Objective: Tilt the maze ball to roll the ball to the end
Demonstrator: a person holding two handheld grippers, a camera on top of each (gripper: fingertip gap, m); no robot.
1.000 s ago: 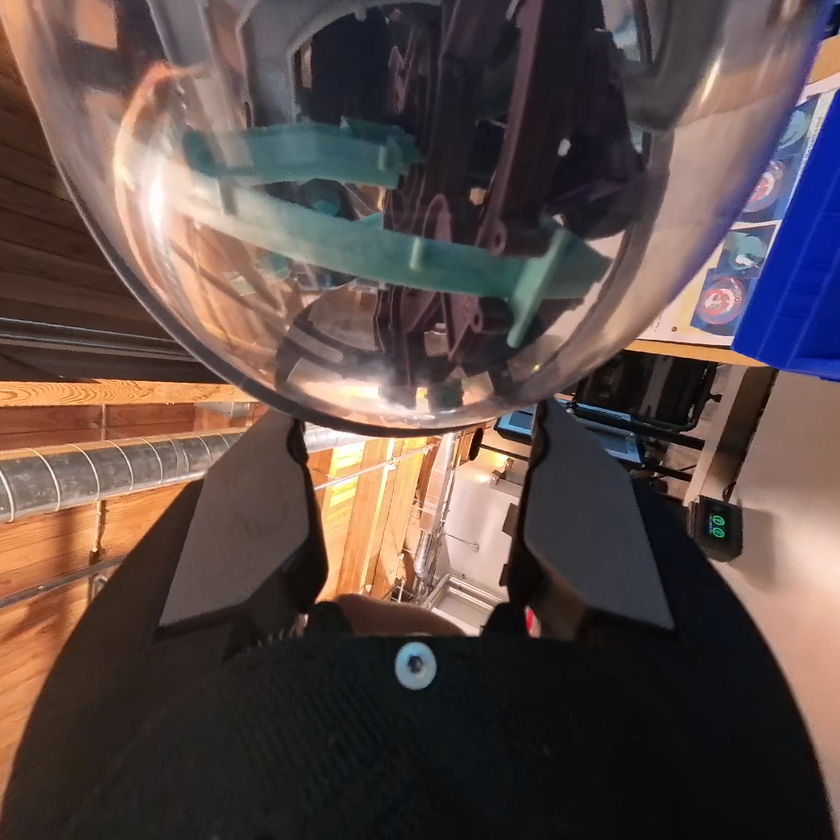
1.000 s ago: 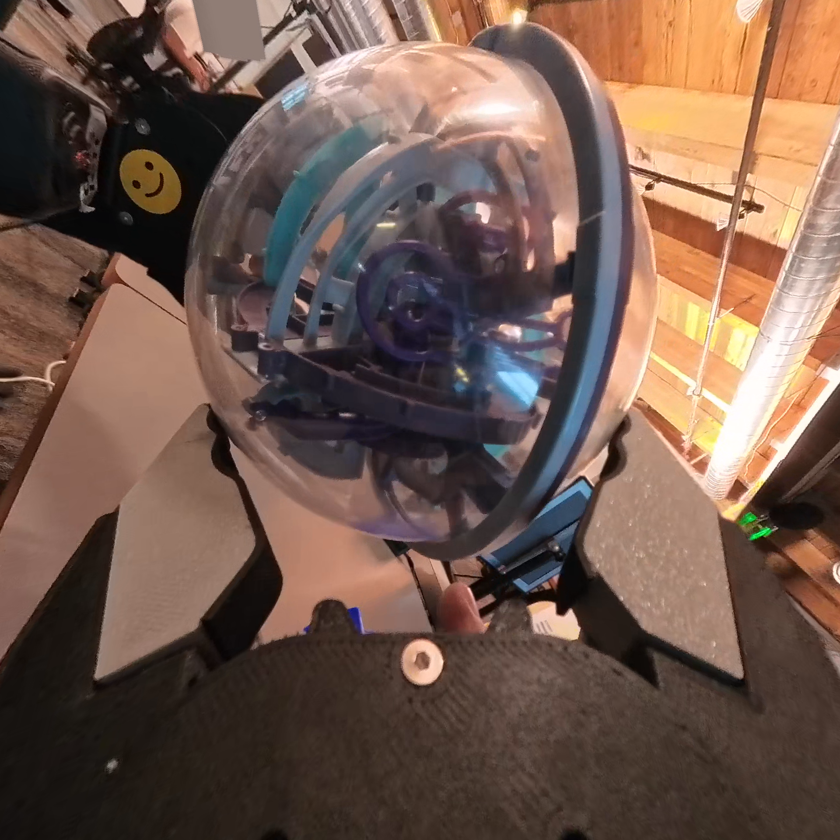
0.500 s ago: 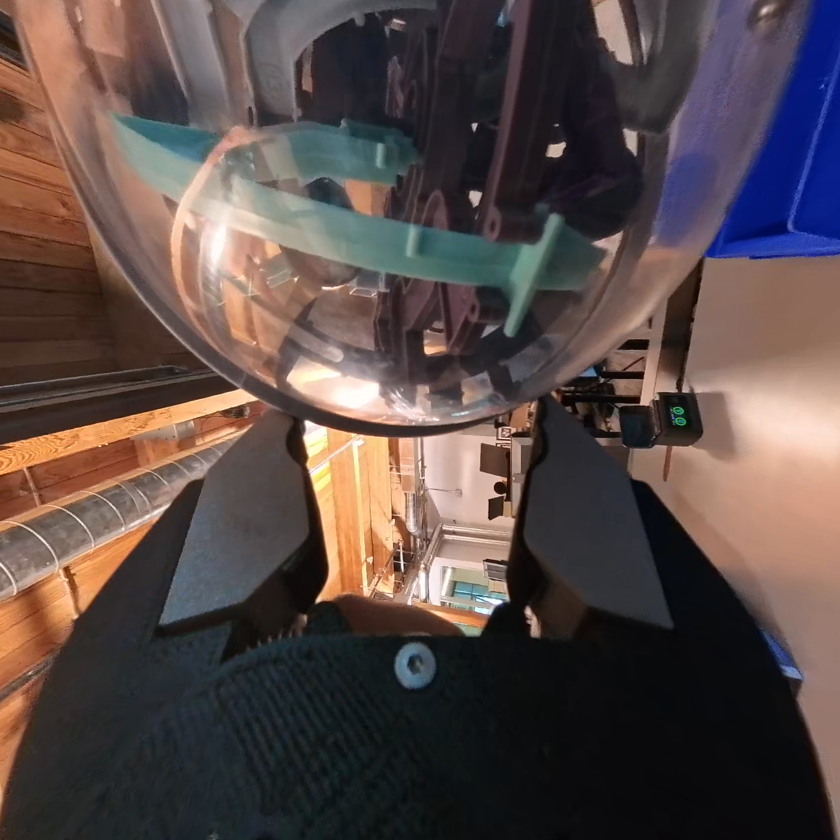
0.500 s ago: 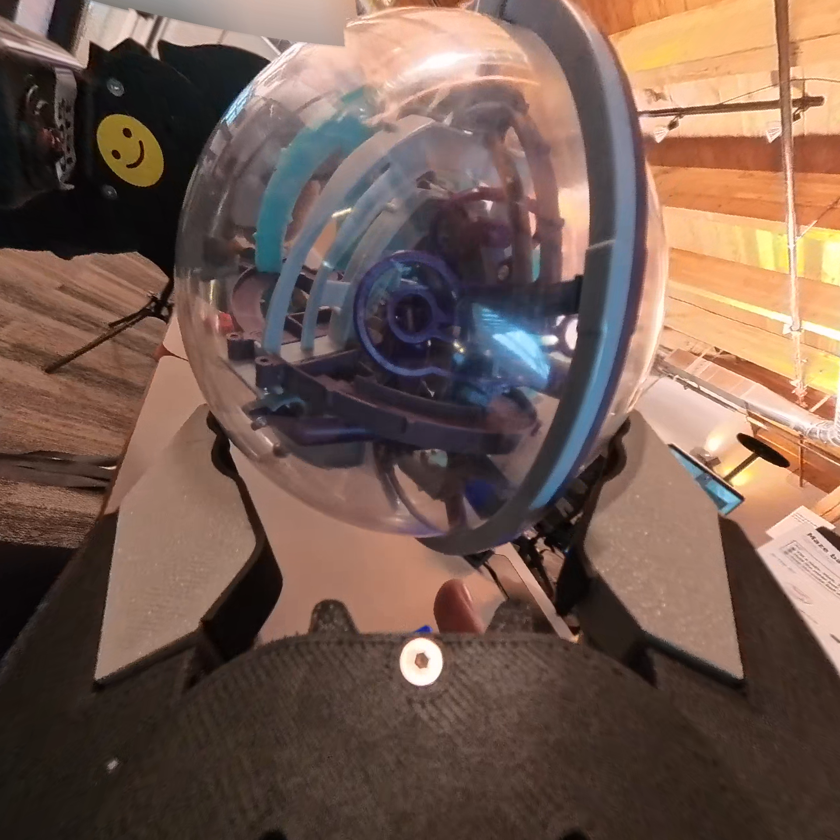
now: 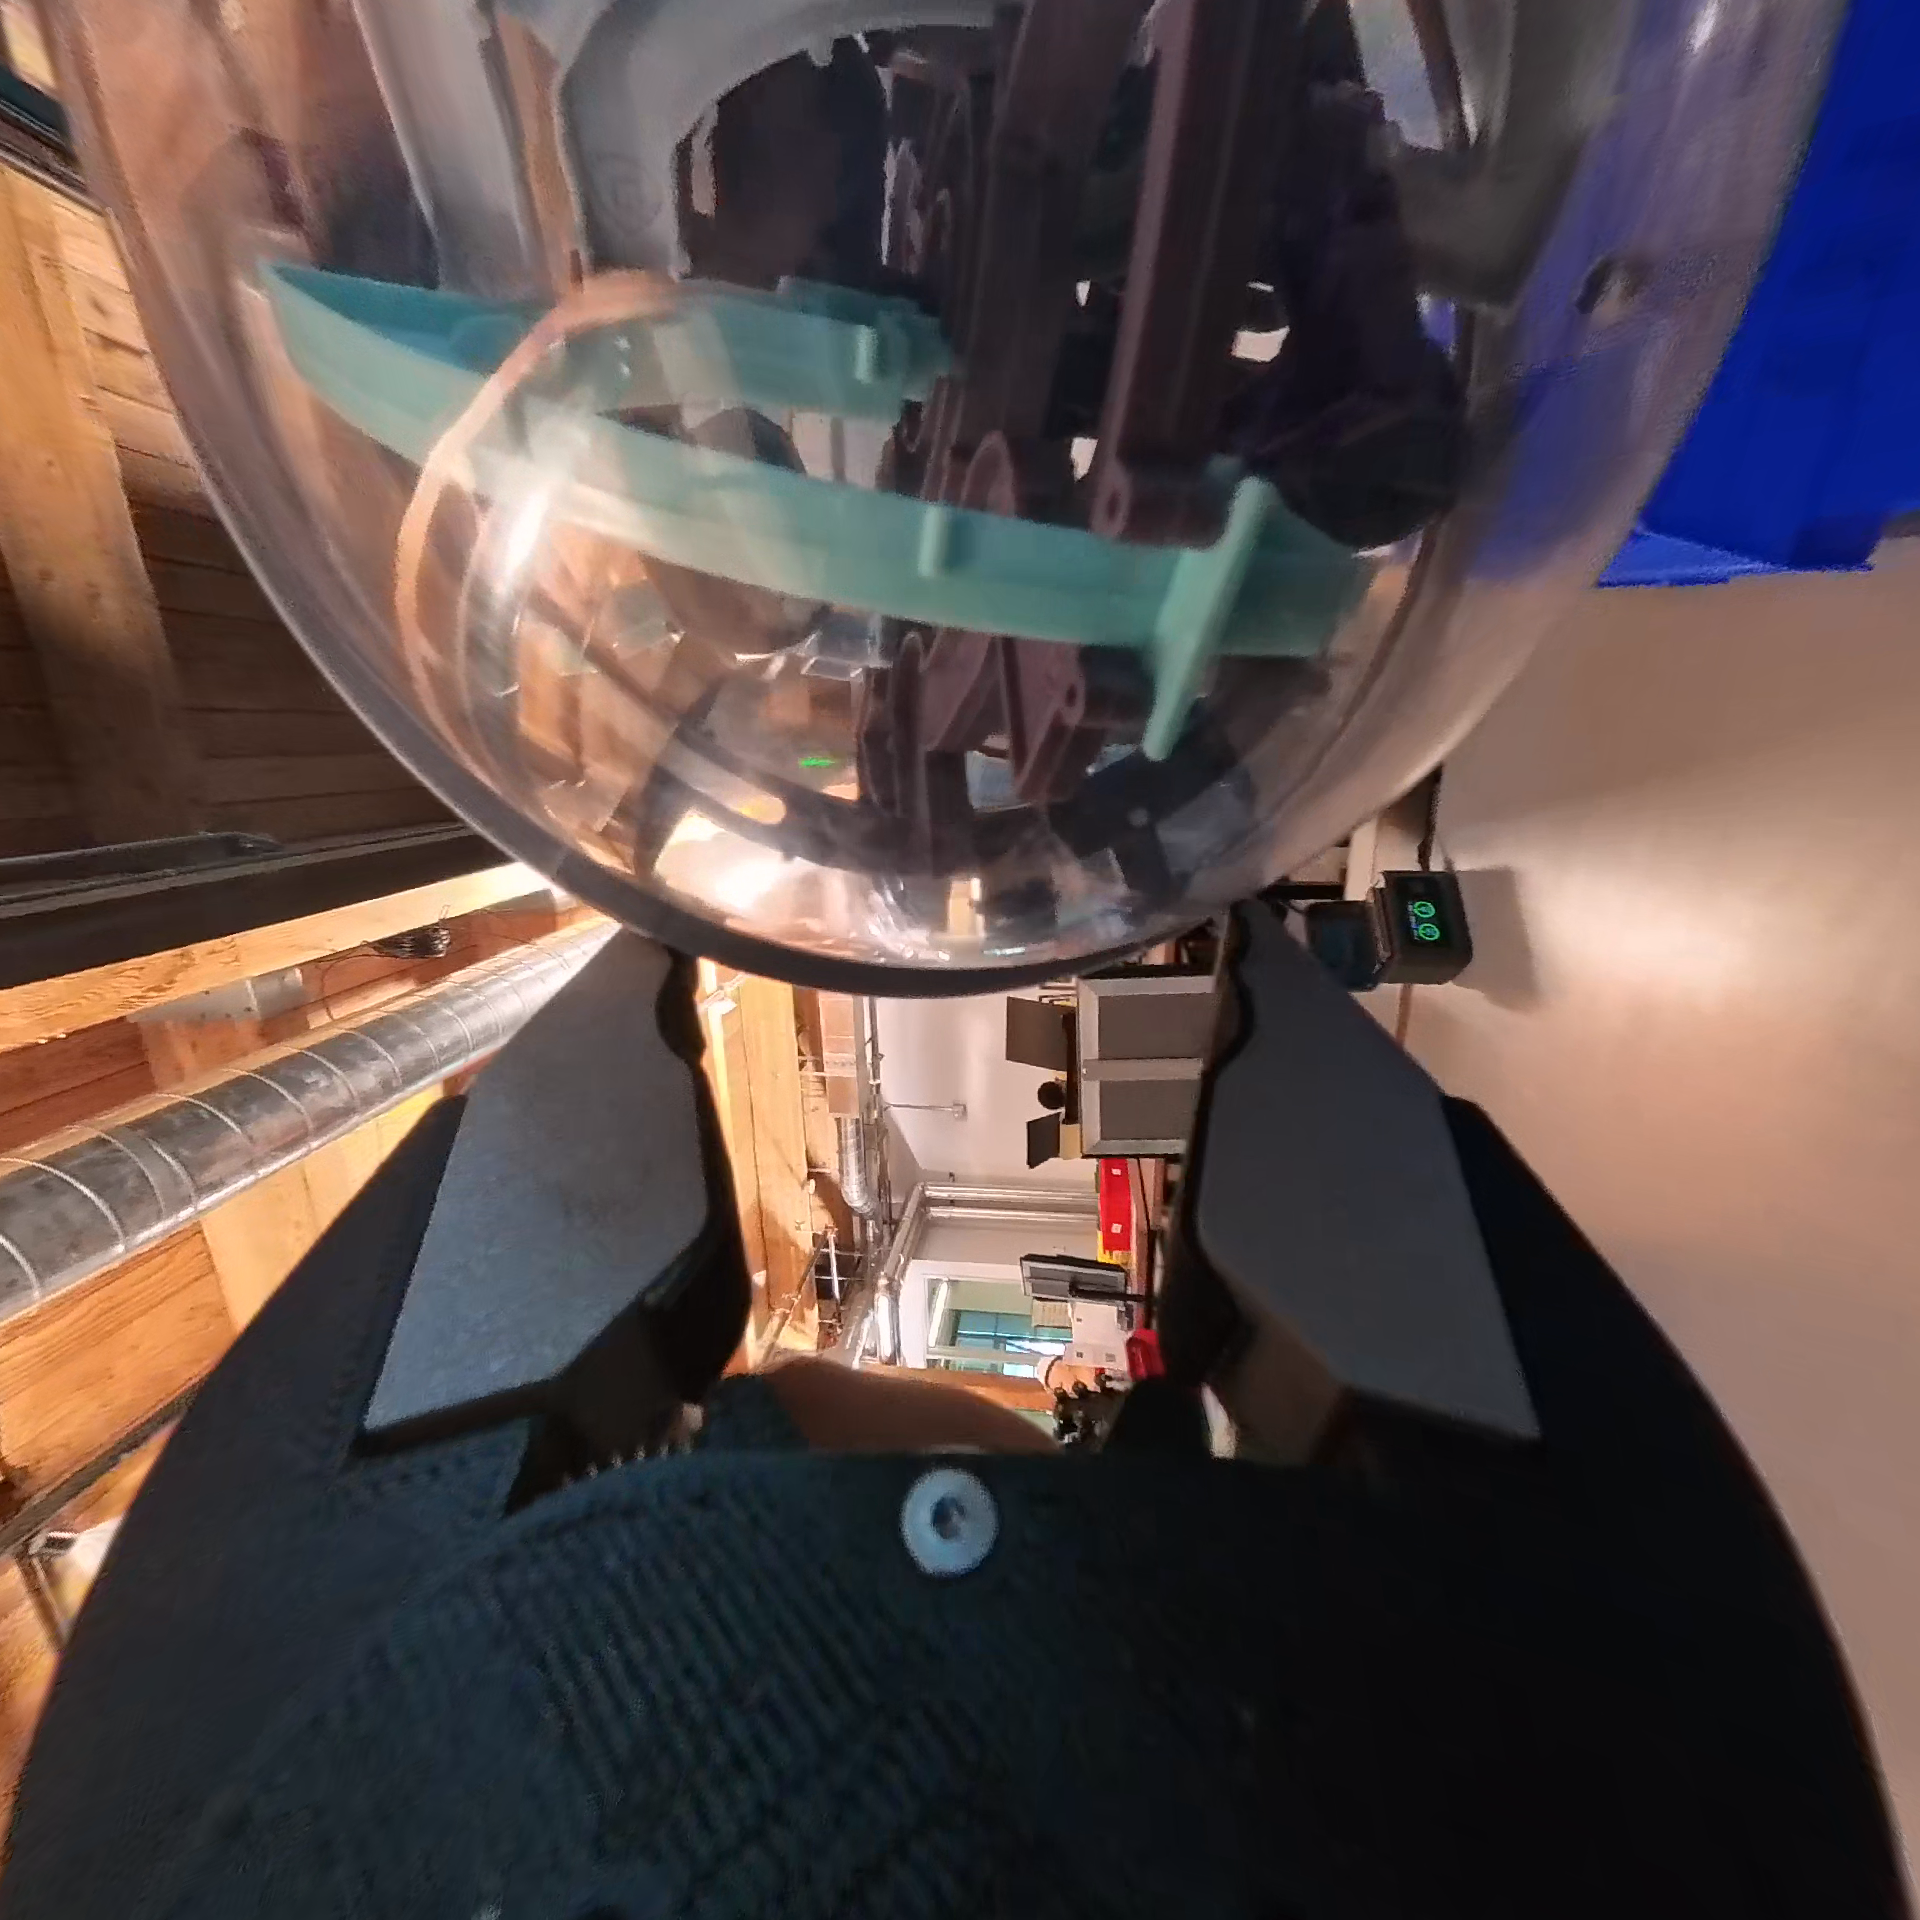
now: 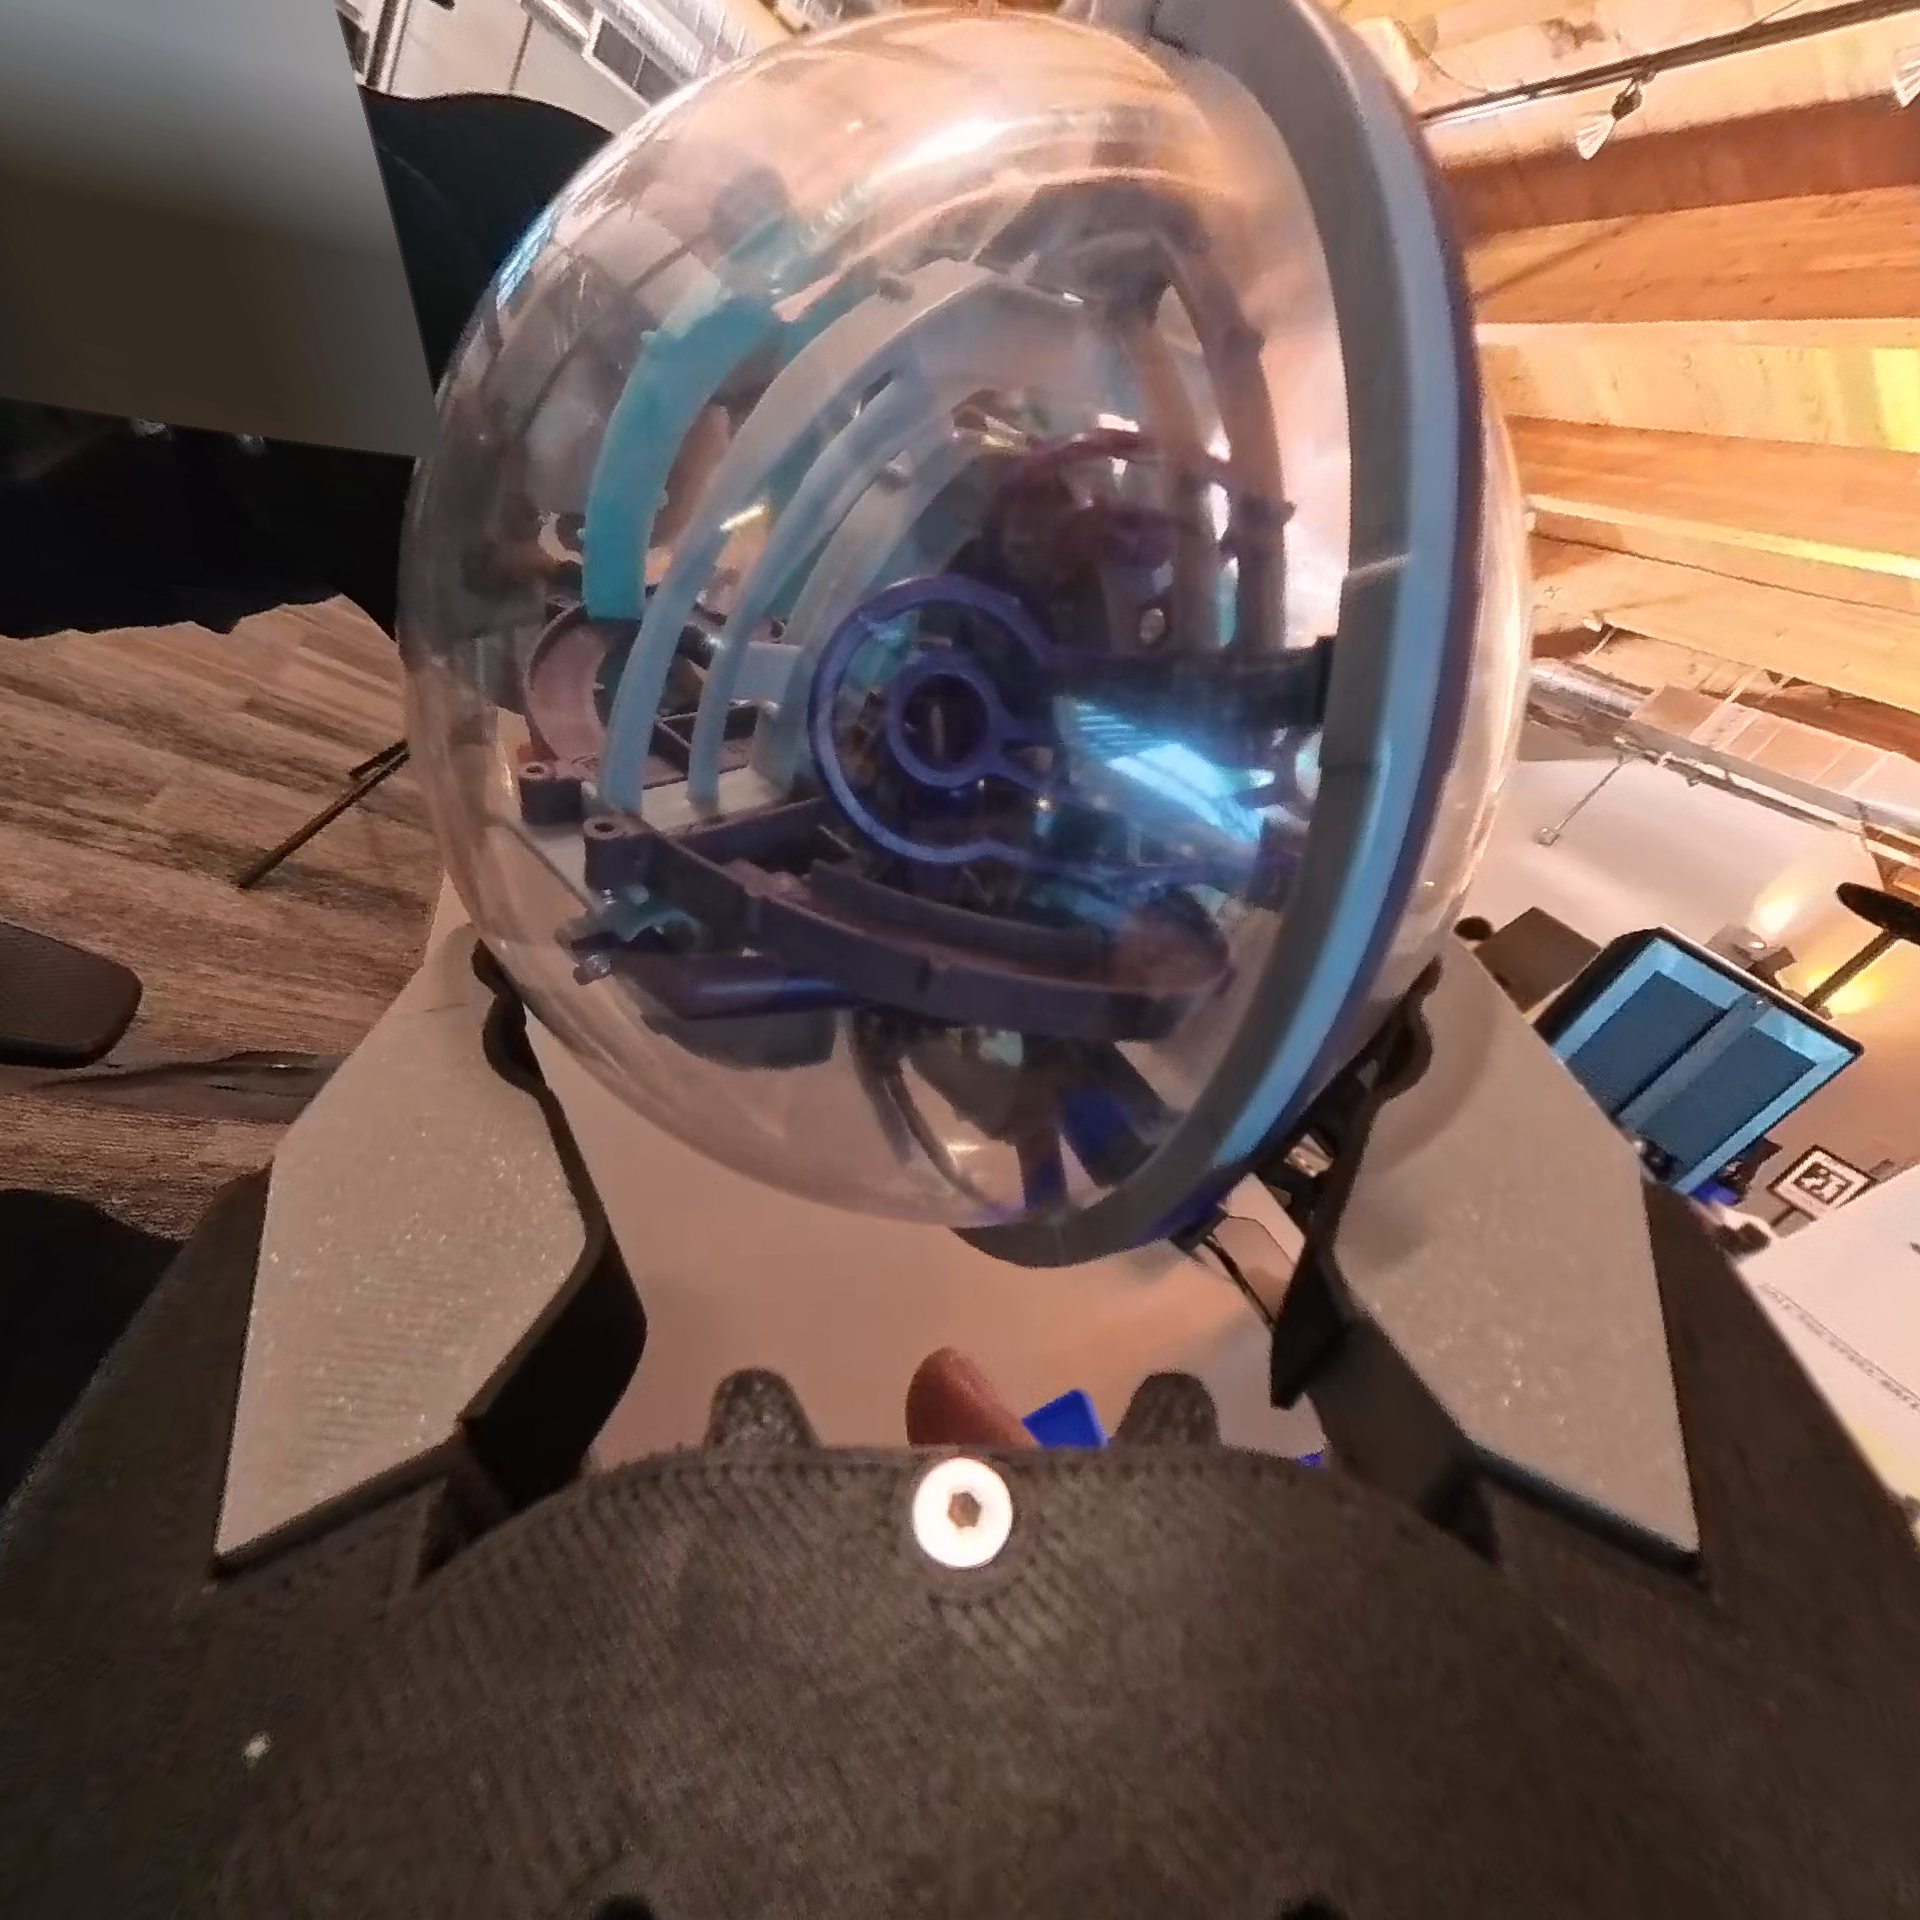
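The maze ball (image 5: 935, 468) is a clear sphere with teal, purple and blue tracks inside and a grey-blue band around its middle. It is held up in the air between both grippers. My left gripper (image 5: 951, 945) has its fingers spread wide and pressed against the sphere's near side. In the right wrist view the maze ball (image 6: 935, 623) fills the centre, with the band on its right. My right gripper (image 6: 951, 987) clamps it the same way, one finger on the clear shell and one at the band. I cannot make out the small ball inside.
A beige table (image 5: 1714, 1039) with a blue bin (image 5: 1818, 312) and a small device with green lights (image 5: 1418, 925) lies to the right. A metal duct (image 5: 260, 1101) and wooden beams are on the left. A blue box (image 6: 1704, 1070) and a paper sheet (image 6: 1849, 1330) lie on the table (image 6: 935, 1278).
Both grippers have swung together with the maze ball held between them, tilting it. The room behind has rotated in both views. The grip on the sphere is unchanged.
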